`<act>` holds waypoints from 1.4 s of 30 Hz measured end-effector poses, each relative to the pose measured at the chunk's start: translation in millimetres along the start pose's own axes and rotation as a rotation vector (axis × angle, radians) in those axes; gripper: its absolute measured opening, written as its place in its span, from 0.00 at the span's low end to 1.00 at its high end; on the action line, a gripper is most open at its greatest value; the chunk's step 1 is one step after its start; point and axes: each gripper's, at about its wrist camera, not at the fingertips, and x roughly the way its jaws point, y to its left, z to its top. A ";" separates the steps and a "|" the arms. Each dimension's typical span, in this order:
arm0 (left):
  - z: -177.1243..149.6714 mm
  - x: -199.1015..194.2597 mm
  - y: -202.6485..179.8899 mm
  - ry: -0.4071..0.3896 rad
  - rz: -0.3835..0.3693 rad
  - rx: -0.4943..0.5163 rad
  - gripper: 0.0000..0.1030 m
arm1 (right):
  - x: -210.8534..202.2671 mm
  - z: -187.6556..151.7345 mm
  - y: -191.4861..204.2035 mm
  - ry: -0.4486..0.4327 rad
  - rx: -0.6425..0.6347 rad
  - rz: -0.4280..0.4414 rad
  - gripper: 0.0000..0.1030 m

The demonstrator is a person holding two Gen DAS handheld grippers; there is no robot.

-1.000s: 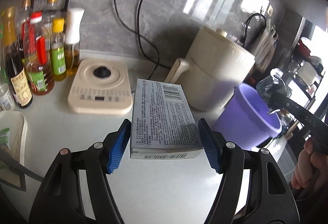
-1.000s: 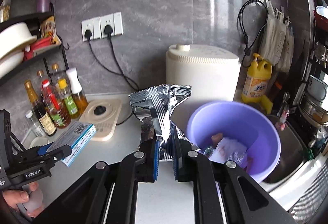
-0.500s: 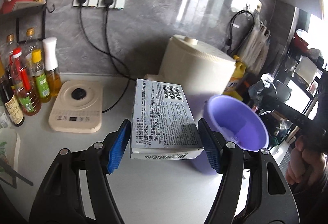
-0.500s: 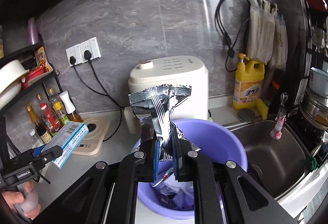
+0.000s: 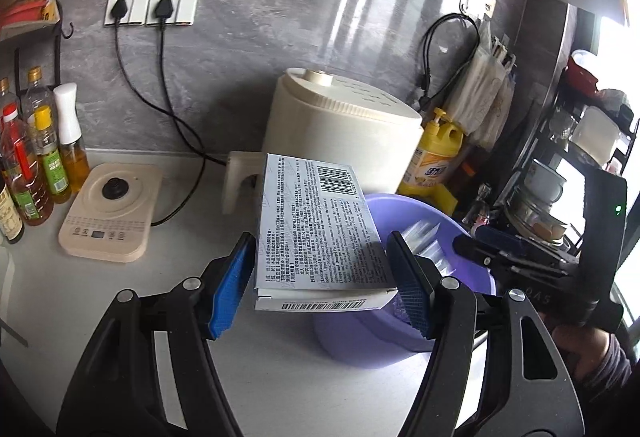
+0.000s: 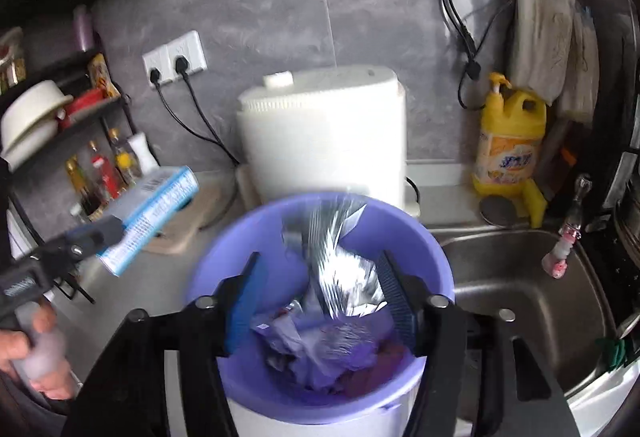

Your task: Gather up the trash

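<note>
My left gripper (image 5: 320, 289) is shut on a flat grey-white cardboard box (image 5: 316, 233) with barcodes, held above the counter beside the purple bucket (image 5: 472, 289). The box also shows in the right wrist view (image 6: 152, 213), left of the bucket. My right gripper (image 6: 320, 301) is open above the purple bucket (image 6: 224, 277). A silver foil wrapper (image 6: 340, 257) is loose between its fingers, dropping into the bucket onto other crumpled trash (image 6: 320, 349).
A cream appliance (image 5: 340, 133) stands behind the bucket. An induction hob (image 5: 108, 213) and oil bottles (image 5: 40, 157) are at the left. A yellow detergent bottle (image 6: 508, 141) and a steel sink (image 6: 520, 285) are at the right. Cables hang from wall sockets (image 5: 152, 1).
My right gripper has opened and let go of the foil wrapper, which falls into the bucket. My left gripper has carried the box right, nearer the bucket.
</note>
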 end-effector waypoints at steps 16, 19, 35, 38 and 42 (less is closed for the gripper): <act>-9.0 68.8 -85.4 0.128 -0.043 0.122 0.65 | -58.4 -16.6 -95.3 -0.106 0.107 -0.065 0.55; -14.5 71.5 -90.6 0.145 -0.047 0.120 0.79 | -52.3 -18.8 -110.5 -0.082 0.137 -0.070 0.55; -4.0 1.1 -32.7 0.055 0.034 0.085 0.93 | -52.8 -11.1 -69.4 -0.079 0.144 -0.034 0.68; -4.7 -15.1 -14.6 0.061 0.029 0.119 0.94 | -62.2 -12.9 -45.5 -0.095 0.141 -0.058 0.75; -4.6 -38.9 18.9 0.079 0.007 0.135 0.94 | -72.7 -24.3 -12.5 -0.104 0.201 -0.078 0.84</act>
